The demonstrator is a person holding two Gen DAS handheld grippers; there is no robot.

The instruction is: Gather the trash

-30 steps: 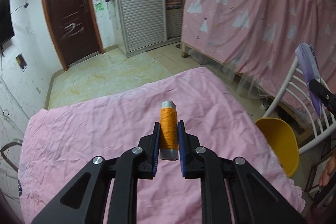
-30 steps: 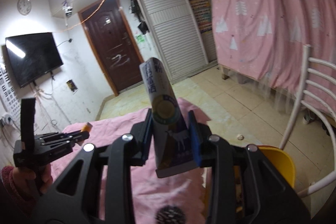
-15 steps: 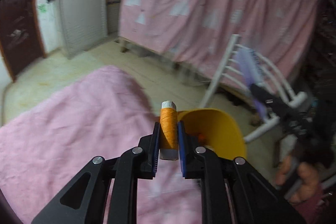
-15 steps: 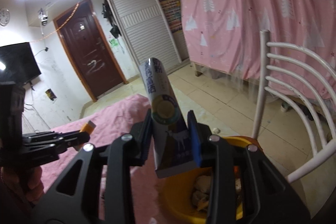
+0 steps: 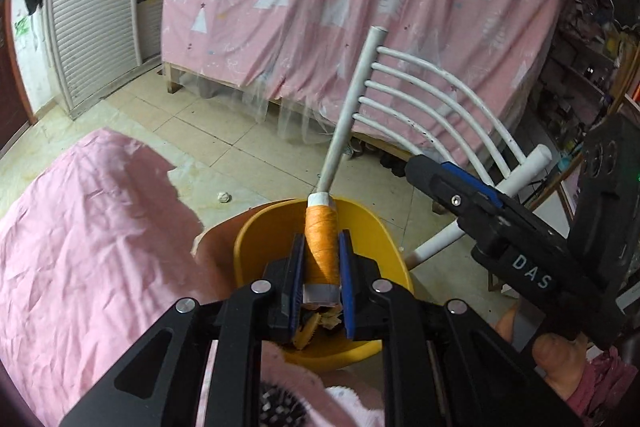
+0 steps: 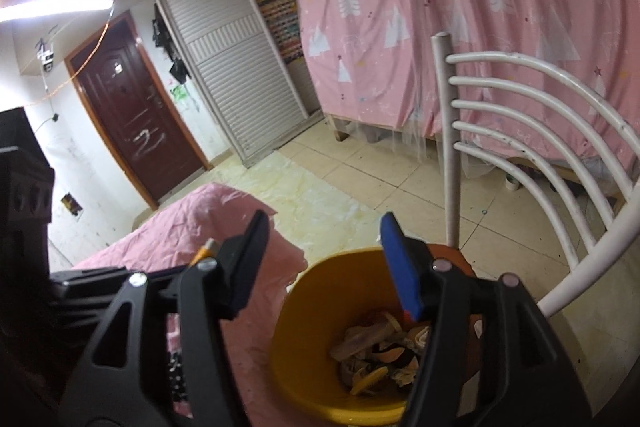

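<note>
My left gripper (image 5: 321, 239) is shut on an orange thread spool (image 5: 320, 243) and hangs over the yellow bin (image 5: 372, 227). The right wrist view shows my right gripper (image 6: 324, 227) above the same bin (image 6: 296, 299), its jaws opening with nothing between them. Crumpled scraps of trash (image 6: 380, 347) lie at the bin's bottom. The right gripper's black and blue fingers (image 5: 448, 179) reach in from the right in the left wrist view. At the left edge of the right wrist view, the spool's tip (image 6: 205, 249) shows in the left gripper.
A white slatted chair (image 6: 520, 131) stands right behind the bin. The table with a pink cloth (image 5: 80, 247) lies to the left. A paper ball (image 5: 223, 195) sits on the tiled floor. A pink curtain (image 5: 360, 7) hangs beyond.
The purple carton has left the right gripper, whose jaws have spread wide. My left gripper swung from over the table to over the bin, spool still held.
</note>
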